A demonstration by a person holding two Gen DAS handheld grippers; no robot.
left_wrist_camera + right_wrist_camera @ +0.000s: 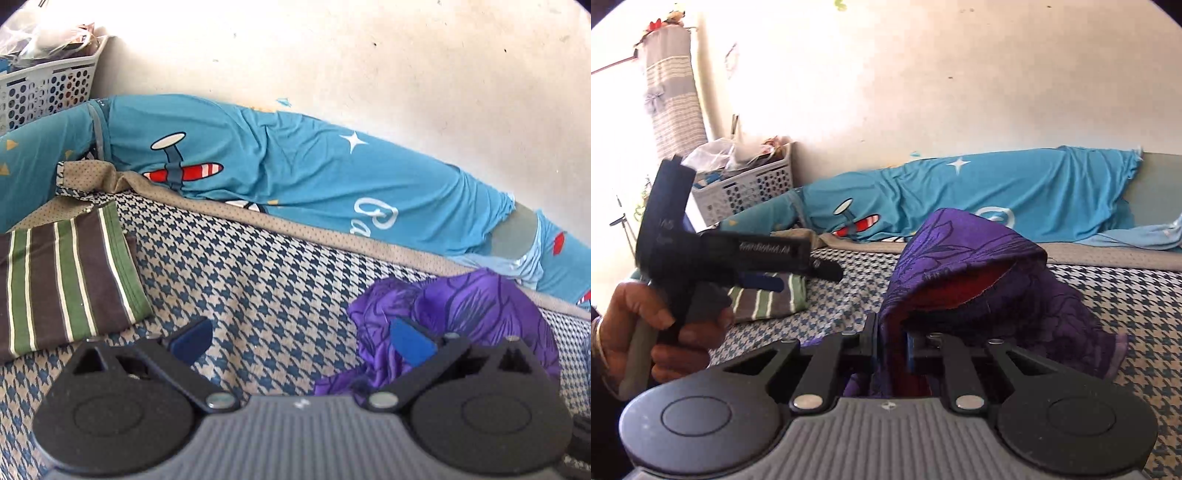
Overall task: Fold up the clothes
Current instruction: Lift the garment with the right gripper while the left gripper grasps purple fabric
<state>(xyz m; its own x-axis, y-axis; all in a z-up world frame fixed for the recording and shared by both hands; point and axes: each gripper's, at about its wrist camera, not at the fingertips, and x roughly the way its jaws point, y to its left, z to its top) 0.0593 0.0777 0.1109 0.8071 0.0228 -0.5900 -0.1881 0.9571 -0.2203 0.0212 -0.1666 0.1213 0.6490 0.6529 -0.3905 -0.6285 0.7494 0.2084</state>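
A purple garment with a dark floral print [458, 317] lies crumpled on the houndstooth bed sheet [258, 280], at the right of the left wrist view. My left gripper [301, 341] is open; its right blue fingertip [410, 341] is against the purple cloth, its left one over bare sheet. In the right wrist view the purple garment [964, 254] is lifted into a hood shape, showing a red inner side. My right gripper [891, 345] is shut on a fold of it. The left gripper [798, 271] appears there too, held in a hand [661, 332].
A folded brown, green and white striped garment [62, 280] lies at the left on the sheet. A teal cloth with an aeroplane print [295, 173] covers a long form by the wall. A white perforated basket [44, 88] full of things stands at the back left.
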